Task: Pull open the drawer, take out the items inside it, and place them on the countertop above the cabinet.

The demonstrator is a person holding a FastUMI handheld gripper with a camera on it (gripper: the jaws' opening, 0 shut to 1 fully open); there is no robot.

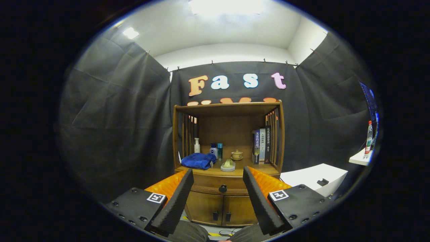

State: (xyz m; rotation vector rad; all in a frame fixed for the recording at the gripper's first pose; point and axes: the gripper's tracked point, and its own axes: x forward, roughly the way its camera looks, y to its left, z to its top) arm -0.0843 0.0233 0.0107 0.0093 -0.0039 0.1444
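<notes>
Gripper (218,178) gapes wide and empty, well short of the wooden cabinet (228,161) against black cloth walls; drawer (220,184) closed between the fingers, worktop (255,169) carrying blue towel (199,160), bottles, books.

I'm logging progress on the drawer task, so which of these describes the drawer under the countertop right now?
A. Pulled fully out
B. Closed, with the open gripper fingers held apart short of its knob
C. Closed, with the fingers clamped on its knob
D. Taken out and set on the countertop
B: the drawer front sits flush in the cabinet, and the gripper fingers are spread wide, framing the knob without touching it.
</notes>
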